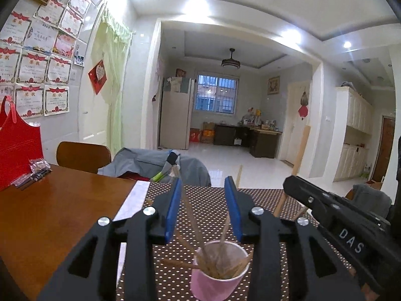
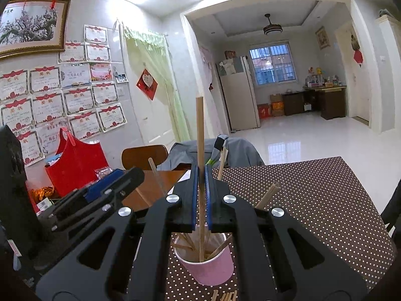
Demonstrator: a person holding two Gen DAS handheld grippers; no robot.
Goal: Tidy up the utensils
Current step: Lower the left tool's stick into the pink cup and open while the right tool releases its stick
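A pink paper cup stands on the dotted brown mat and holds several wooden chopsticks that lean outward. My left gripper hovers just above and behind the cup, open. A few chopstick ends rise through the gap between its blue pads without being pressed. My right gripper is shut on one upright chopstick whose lower end is inside the cup. Each gripper shows in the other's view: the right gripper on the right, the left gripper on the left.
The wooden table carries a red bag and small packets at its far left. A chair with a grey garment stands behind the table. Loose chopsticks lie on the mat near the cup.
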